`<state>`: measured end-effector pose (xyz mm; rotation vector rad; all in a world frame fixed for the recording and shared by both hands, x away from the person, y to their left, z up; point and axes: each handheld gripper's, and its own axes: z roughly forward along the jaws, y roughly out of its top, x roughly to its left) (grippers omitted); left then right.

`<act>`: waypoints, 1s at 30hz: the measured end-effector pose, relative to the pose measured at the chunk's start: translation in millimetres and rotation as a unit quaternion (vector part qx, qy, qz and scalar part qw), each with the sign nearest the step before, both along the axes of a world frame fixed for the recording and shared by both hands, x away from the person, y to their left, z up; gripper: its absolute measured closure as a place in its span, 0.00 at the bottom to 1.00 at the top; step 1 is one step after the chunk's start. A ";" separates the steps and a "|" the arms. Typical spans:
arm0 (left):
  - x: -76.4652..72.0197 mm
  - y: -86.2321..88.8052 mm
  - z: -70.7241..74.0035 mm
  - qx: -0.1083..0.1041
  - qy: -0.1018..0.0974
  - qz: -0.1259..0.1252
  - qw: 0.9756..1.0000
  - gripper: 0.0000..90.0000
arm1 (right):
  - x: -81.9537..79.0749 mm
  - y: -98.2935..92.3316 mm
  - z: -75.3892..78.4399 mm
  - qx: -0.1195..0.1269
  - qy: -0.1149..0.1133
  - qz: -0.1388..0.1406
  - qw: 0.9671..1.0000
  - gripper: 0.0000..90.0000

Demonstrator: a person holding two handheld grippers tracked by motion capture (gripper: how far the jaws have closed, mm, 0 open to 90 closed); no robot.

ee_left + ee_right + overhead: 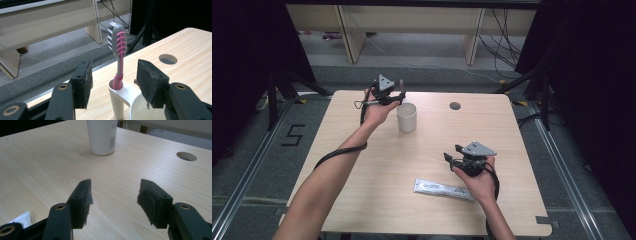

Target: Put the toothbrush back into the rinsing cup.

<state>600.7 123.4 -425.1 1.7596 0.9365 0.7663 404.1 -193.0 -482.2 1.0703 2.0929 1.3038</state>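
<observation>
A grey and pink toothbrush (119, 47) stands upright, head up, in the side holder of a white cup (136, 106). My left gripper (113, 72) is open, one jaw on each side of the brush handle, with a gap to both pads. In the high view the cup (406, 117) stands at the table's far middle with the left gripper (398, 95) just behind it. My right gripper (451, 155) hovers open over the table's right half with nothing between its jaws, and its own view looks toward the cup (102, 136). A silver toothpaste tube (443, 189) lies flat beside the right hand.
The light wooden table (362, 165) has a round cable hole (455, 106) near its far edge, right of the cup. Beyond that edge lie grey floor, pale furniture legs (350, 35) and loose cables. A corner of the tube (22, 219) shows at the lower left of the right gripper view.
</observation>
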 end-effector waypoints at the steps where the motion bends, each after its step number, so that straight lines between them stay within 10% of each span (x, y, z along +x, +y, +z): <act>1: -1.6 1.4 0.9 0.001 -0.001 -0.001 1.000 0.50 | 1.5 -0.5 -0.5 -0.006 -0.011 0.004 1.000 0.49; 30: -68.6 43.1 15.9 -0.012 -0.010 -0.019 1.000 0.42 | 7.8 3.7 7.7 -0.035 0.006 0.020 0.999 0.47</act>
